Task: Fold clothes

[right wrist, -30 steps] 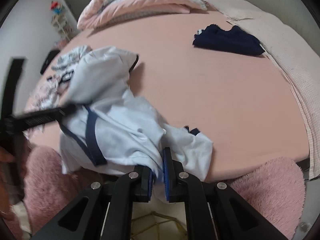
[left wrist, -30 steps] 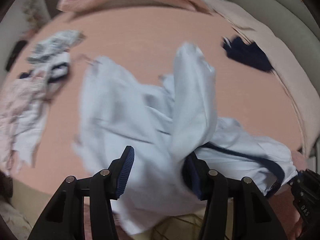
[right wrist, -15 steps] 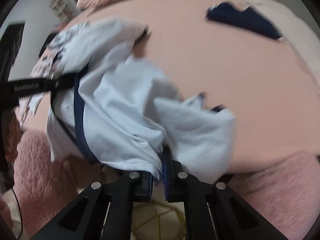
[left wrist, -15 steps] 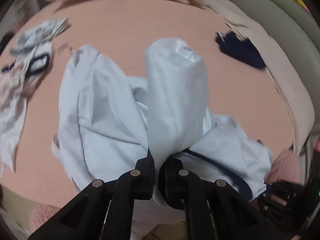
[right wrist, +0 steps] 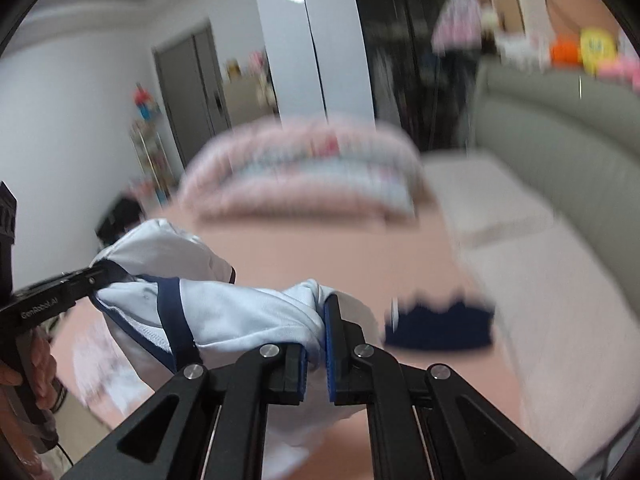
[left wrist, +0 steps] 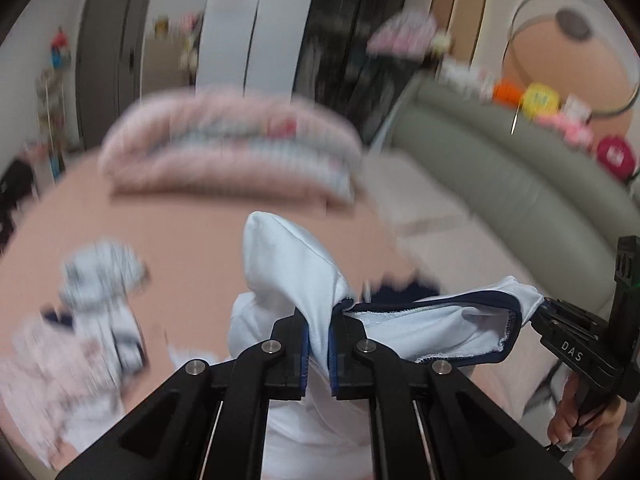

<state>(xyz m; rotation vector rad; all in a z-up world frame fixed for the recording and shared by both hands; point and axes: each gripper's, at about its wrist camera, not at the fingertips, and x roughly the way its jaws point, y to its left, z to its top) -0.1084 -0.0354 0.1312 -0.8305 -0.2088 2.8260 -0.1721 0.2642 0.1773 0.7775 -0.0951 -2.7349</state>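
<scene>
Your left gripper has its jaws clamped on a bunch of the pale blue shirt, and your right gripper has its jaws clamped on another bunch of the same garment. Between the two grips the navy-trimmed edge runs nearly taut, and the rest of the cloth hangs below your hands, above the near end of the bed.

You look to be at the lift-and-spread step: the shirt is raised so it can drop open, and no fold has been made. The next move, as I judge it, calls for drawing your hands apart until the edge is straight, then laying the garment flat on the open pink sheet, clear of the other clothes.

Further out, a crumpled patterned heap lies on the bed's left side and a dark navy garment lies to the right. A rolled pink quilt sits at the far end, and a grey-green padded headboard curves along the right. A grey door and white wardrobe panels stand behind; much of the room is motion-blurred.
</scene>
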